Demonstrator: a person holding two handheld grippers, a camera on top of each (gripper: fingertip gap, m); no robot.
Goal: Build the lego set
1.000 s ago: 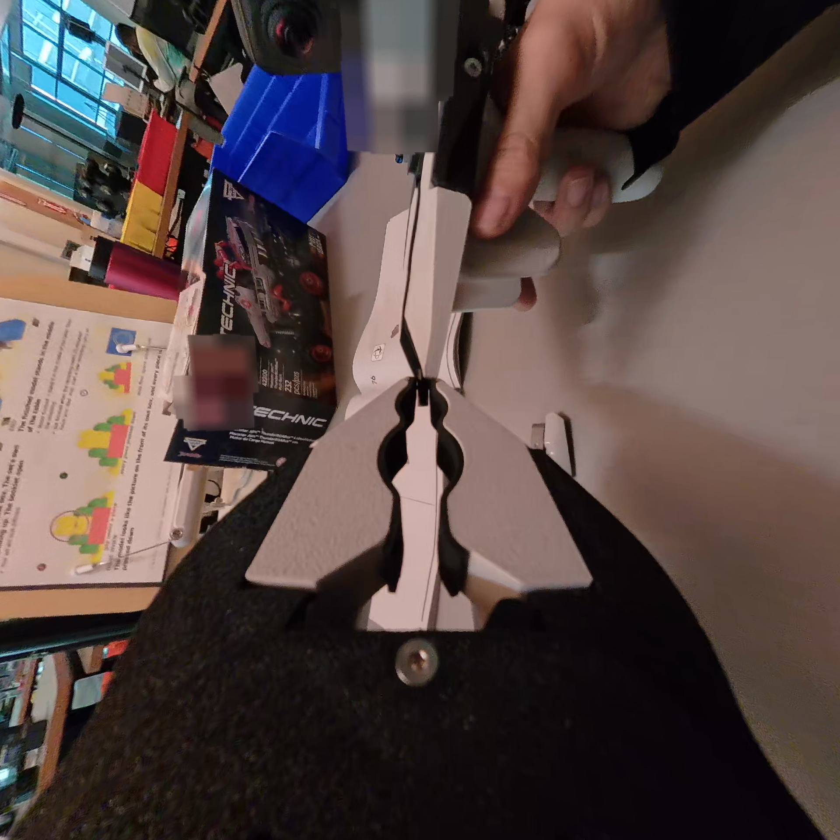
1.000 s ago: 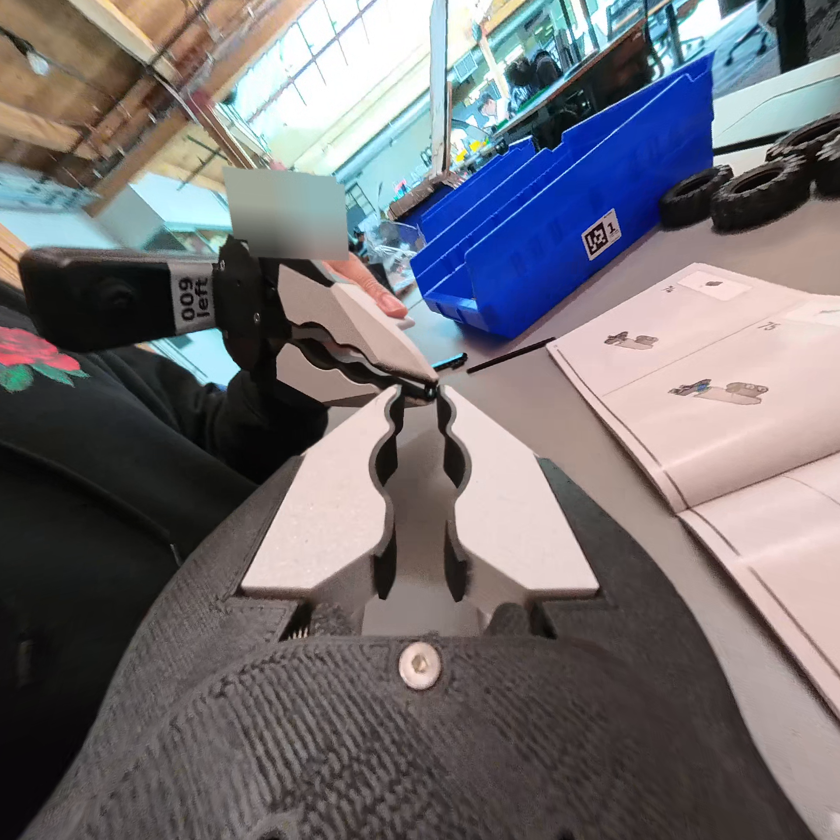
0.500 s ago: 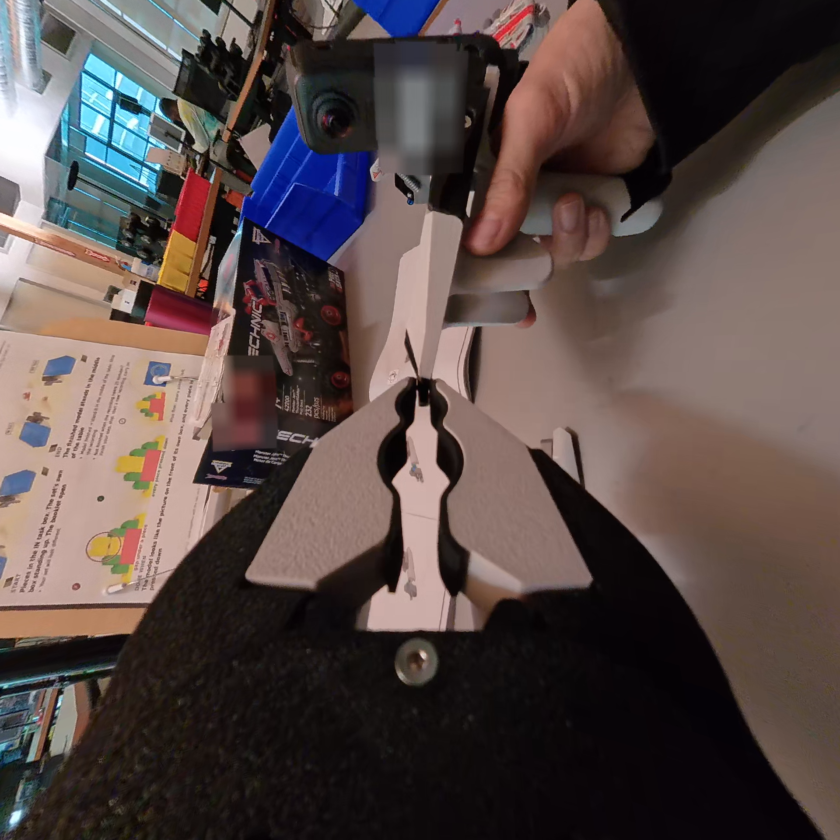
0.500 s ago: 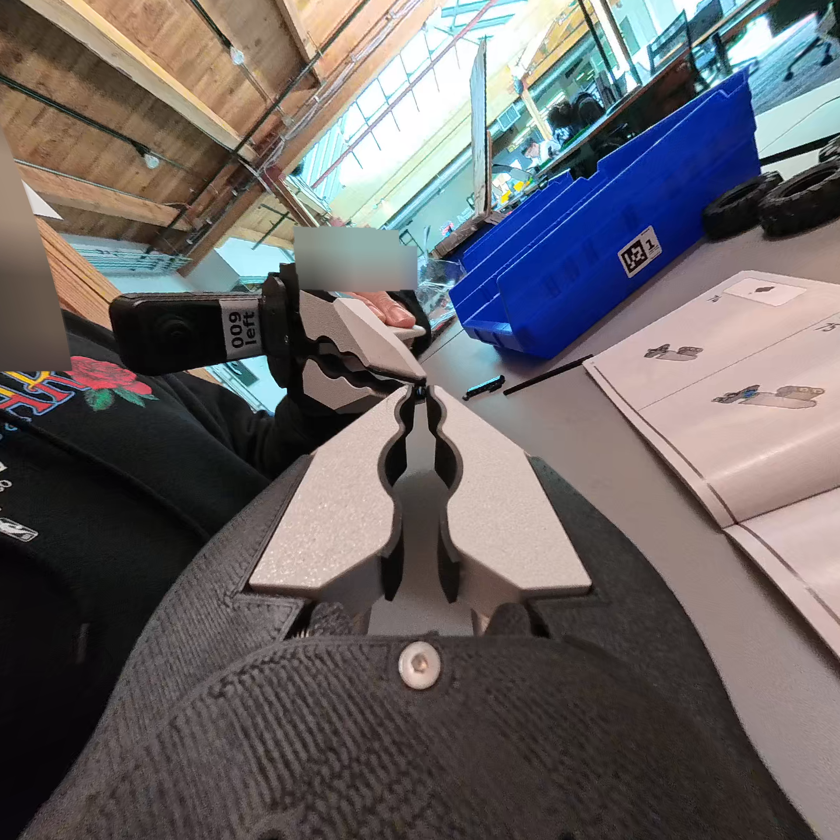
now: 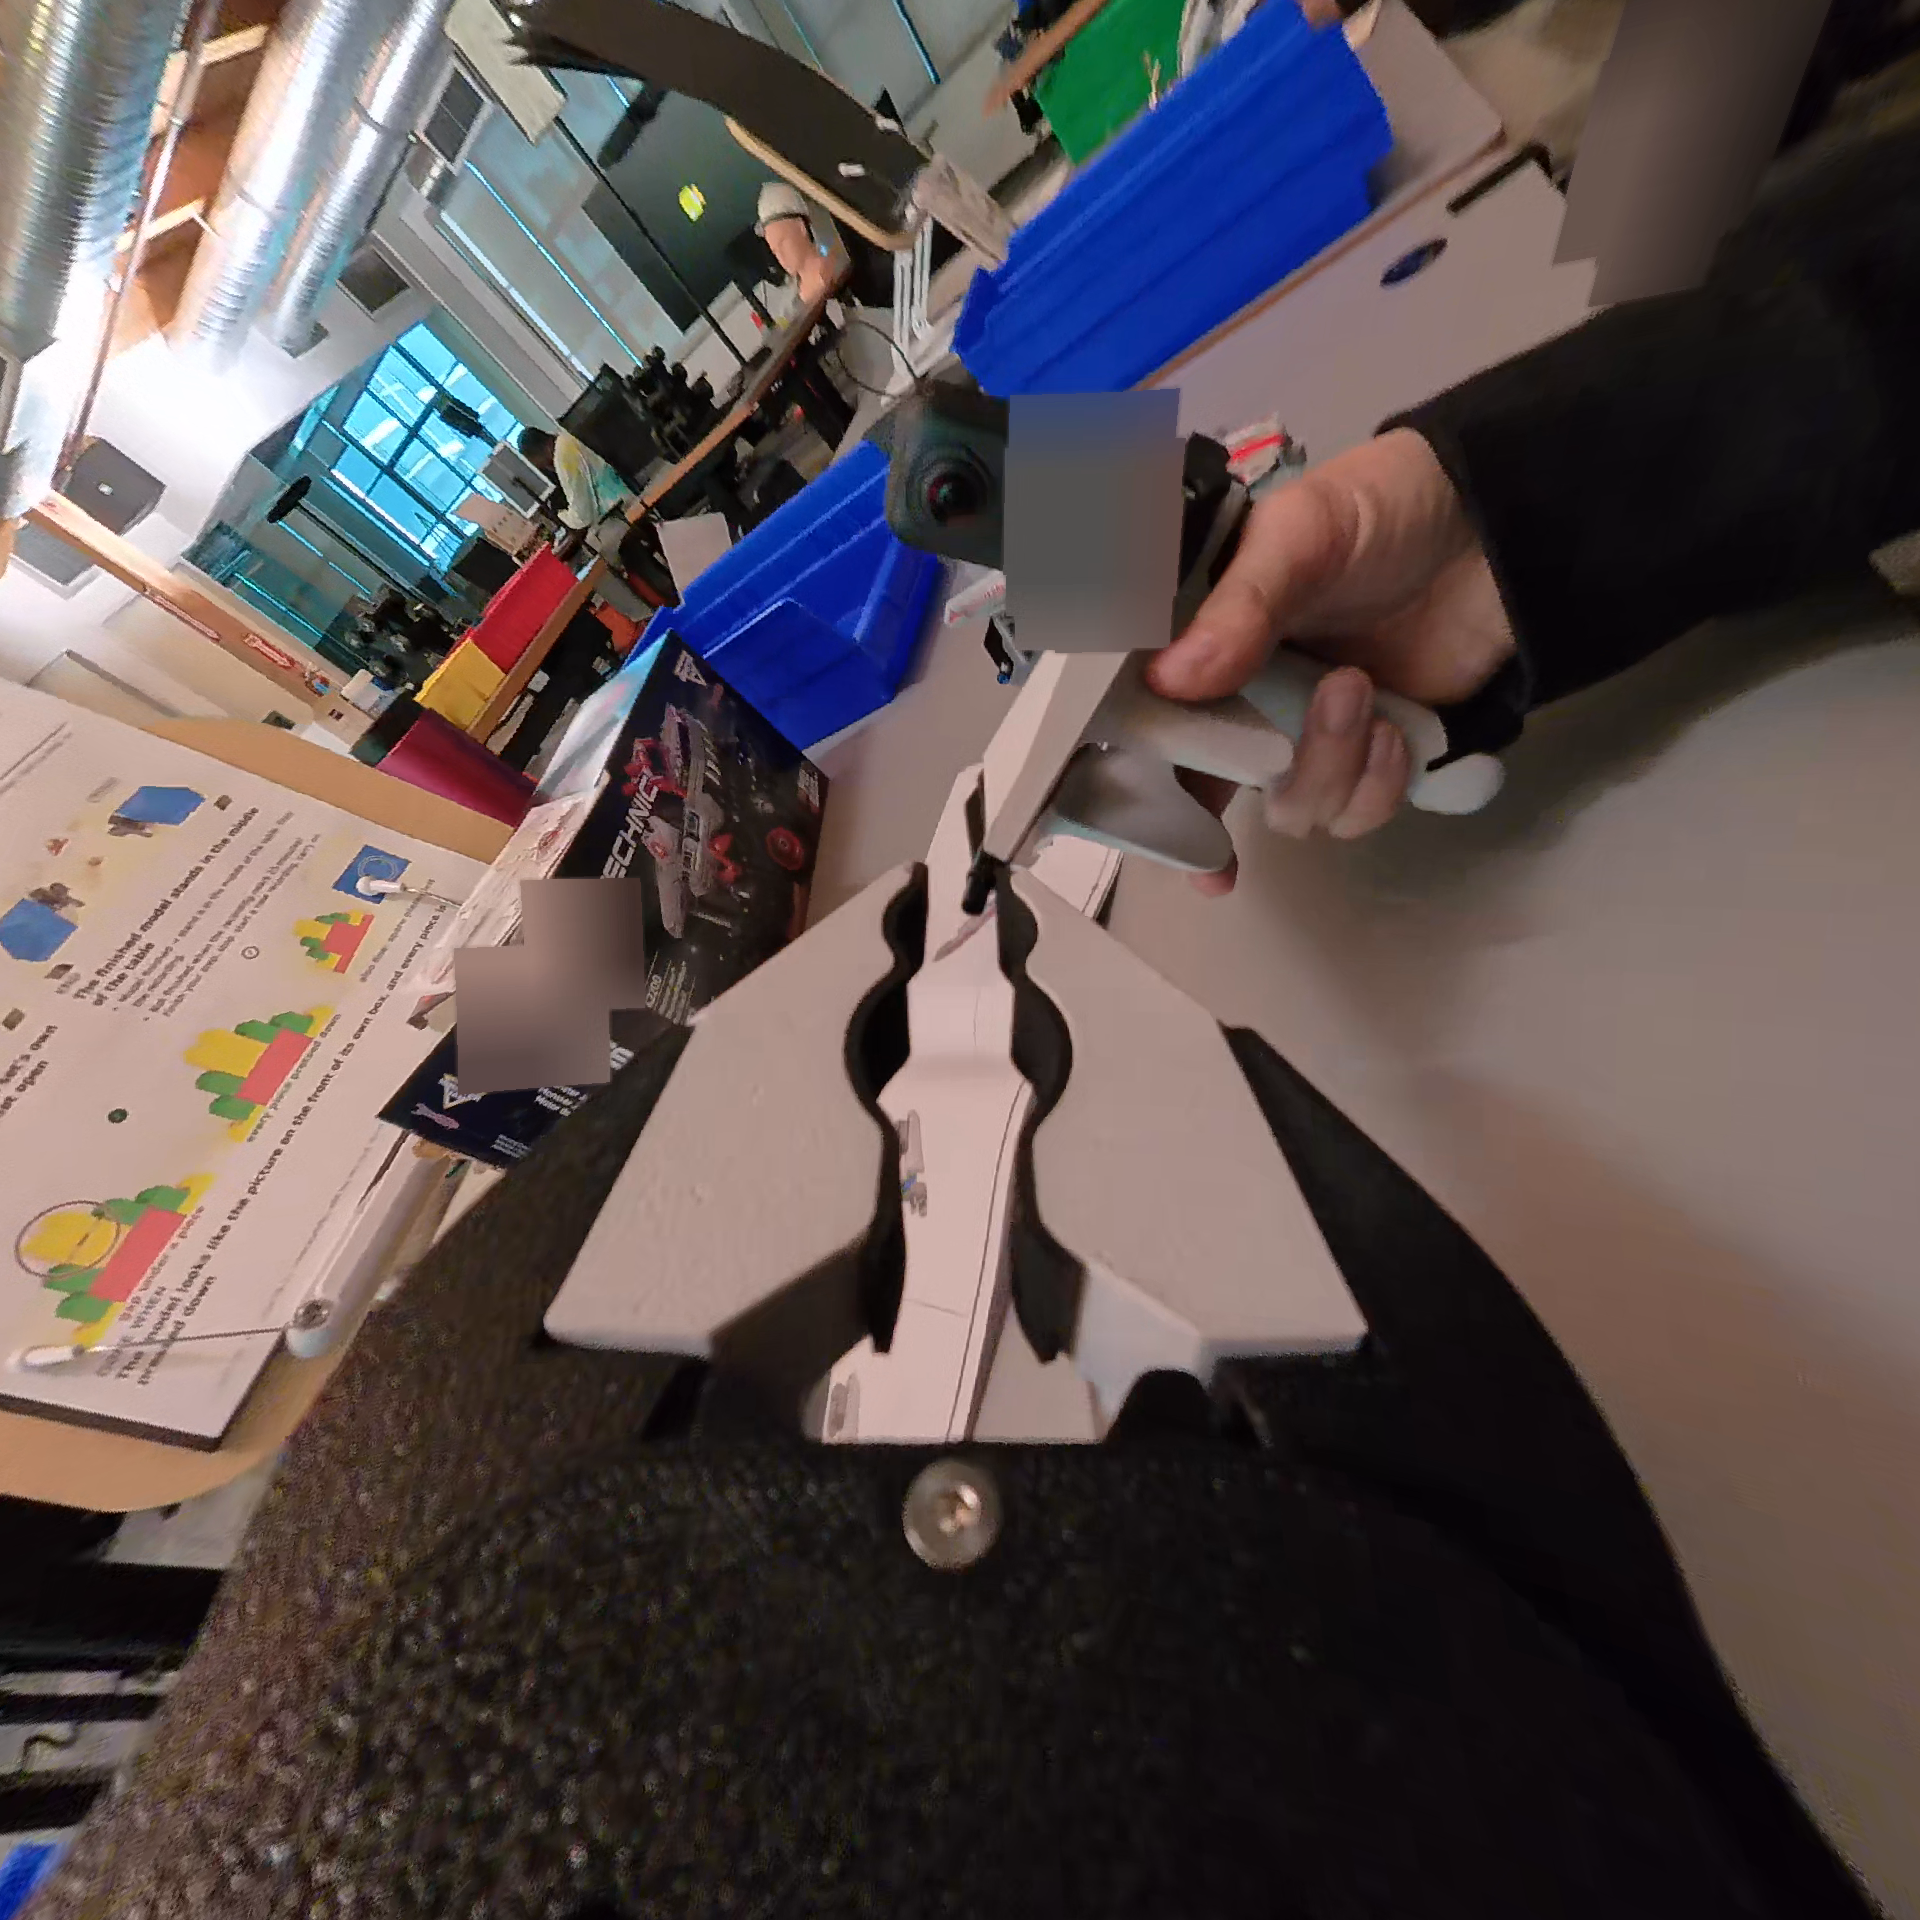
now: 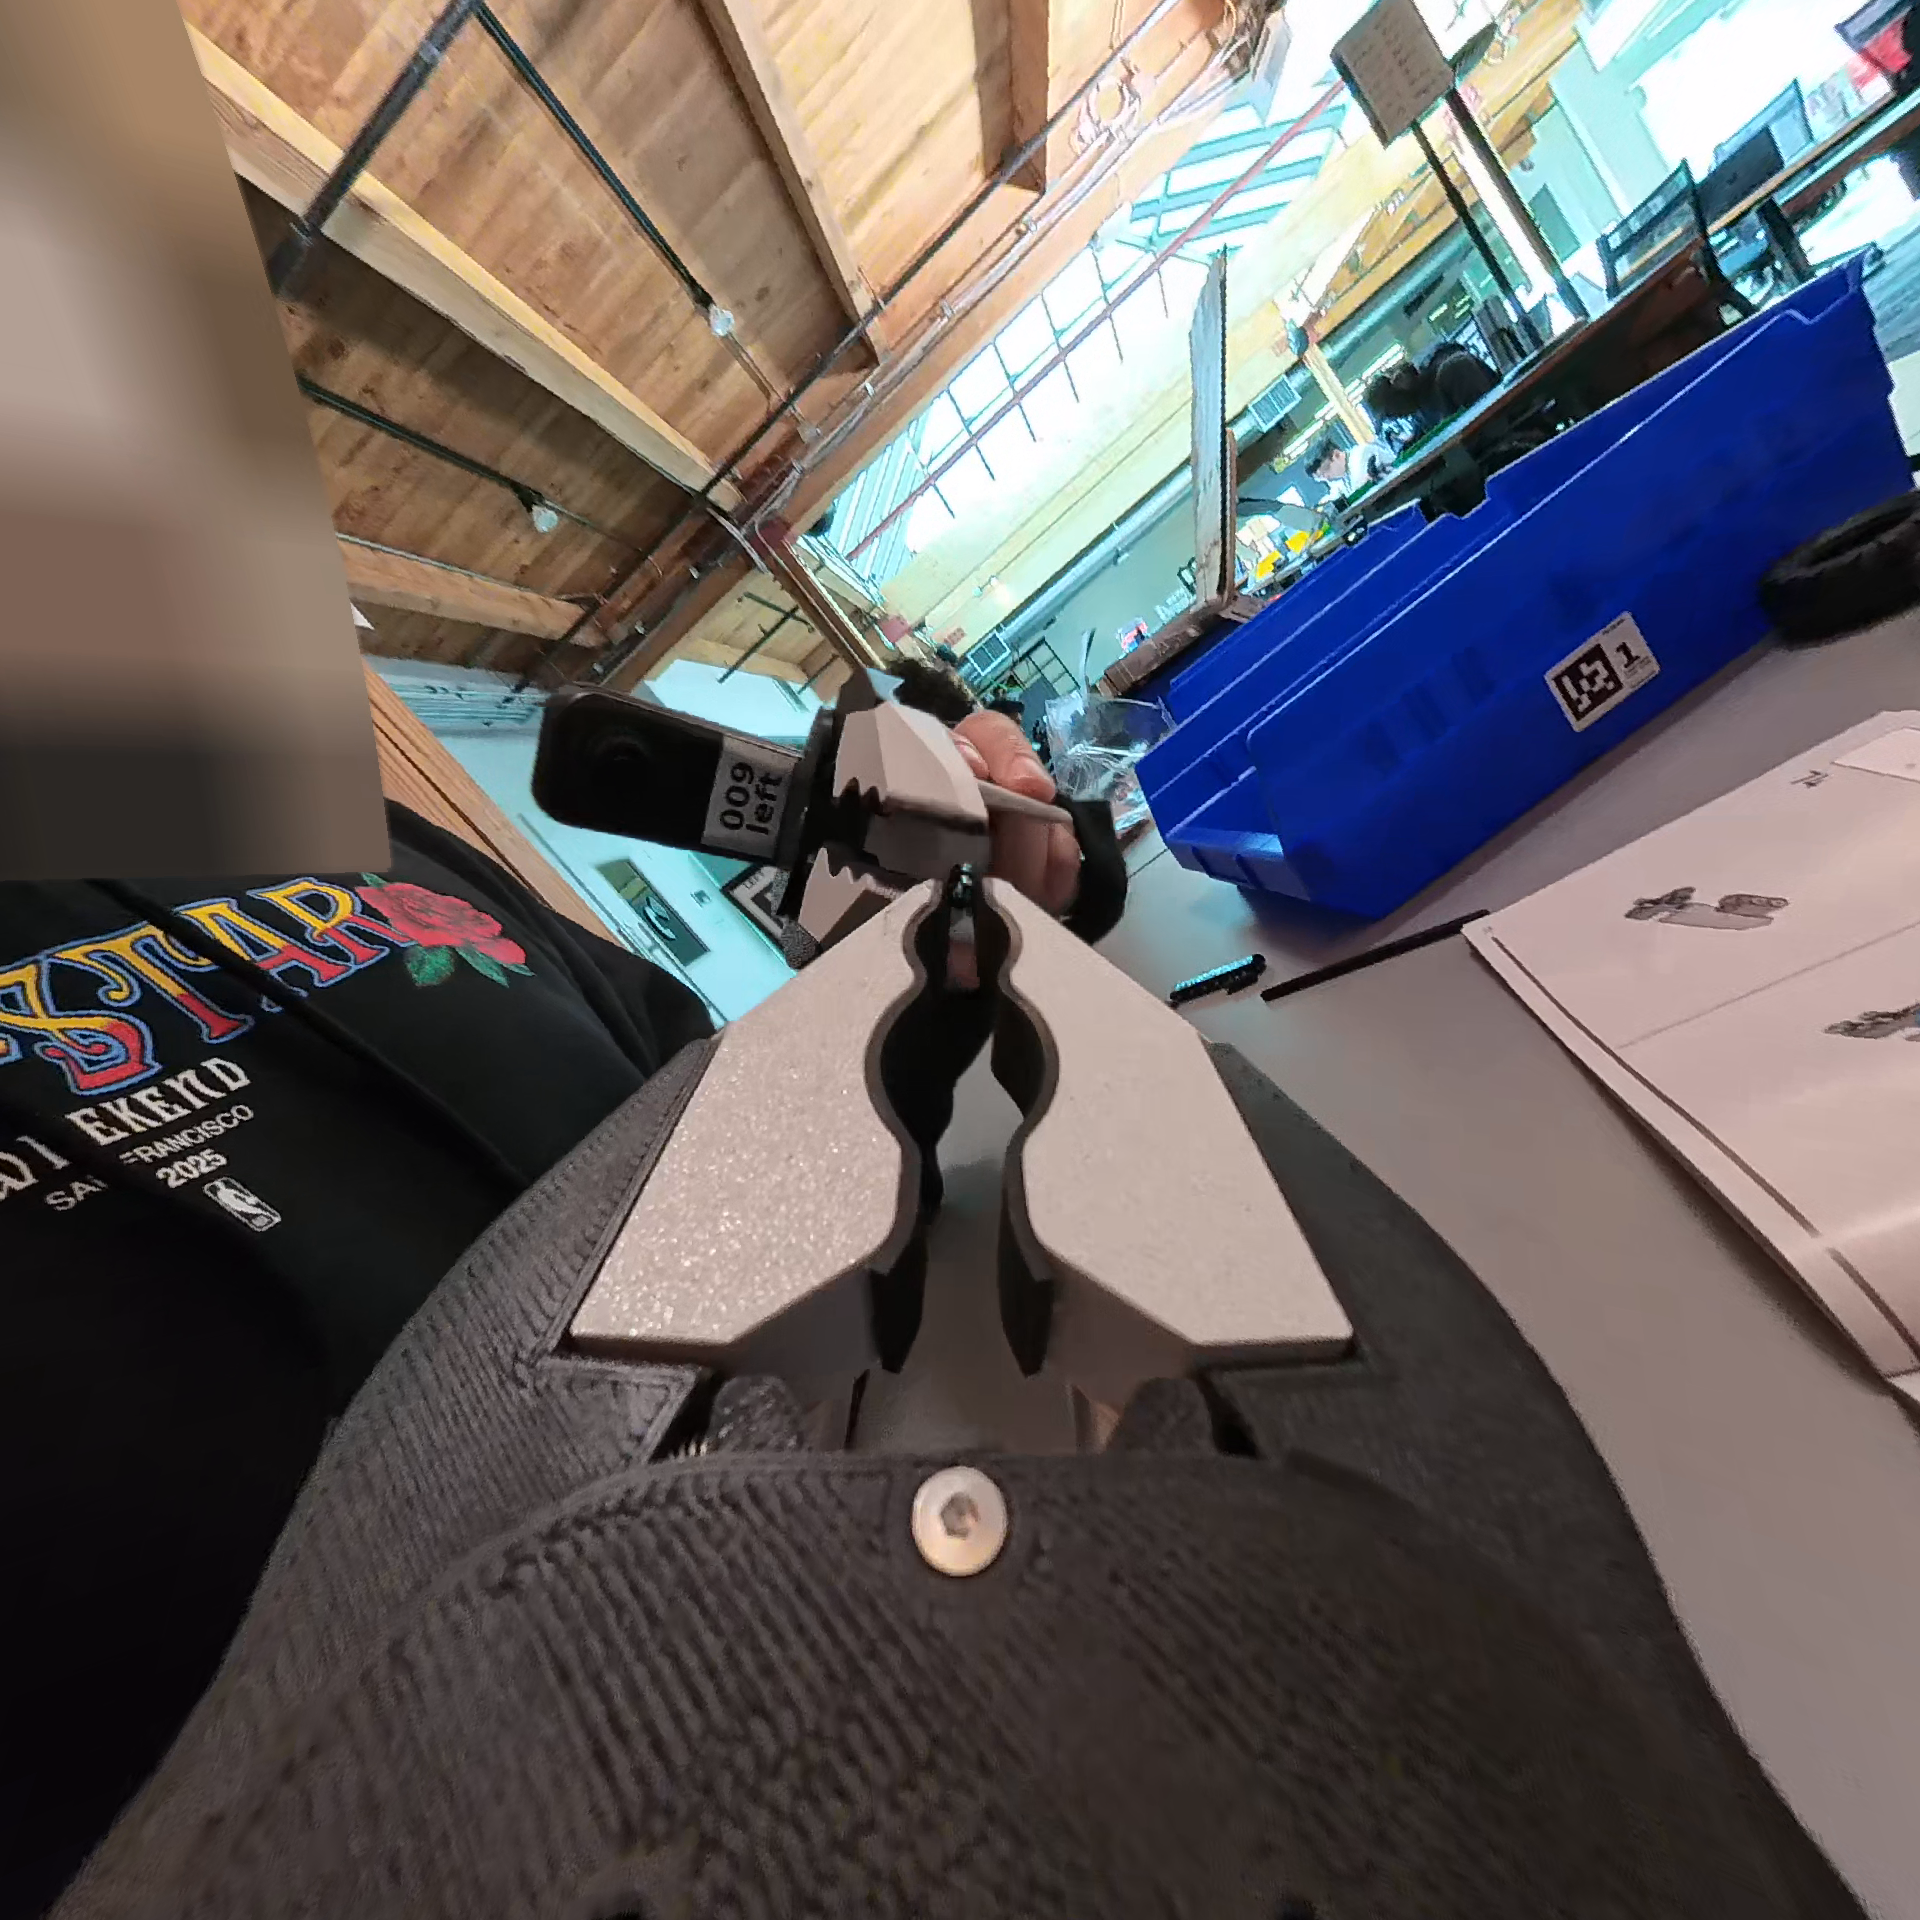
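Pinching slim black pin (image 6: 957,891), right hand-held gripper (image 6: 961,902).

Two wrist views facing each other close, tilted above grey table (image 5: 1558,1039), sharing tong tips

blue bins (image 6: 1507,727) ahead, booklet (image 6: 1714,1039) right

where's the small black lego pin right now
The small black lego pin is off the table, pinched at the tip of the right gripper, just ahead of the left gripper in the left wrist view.
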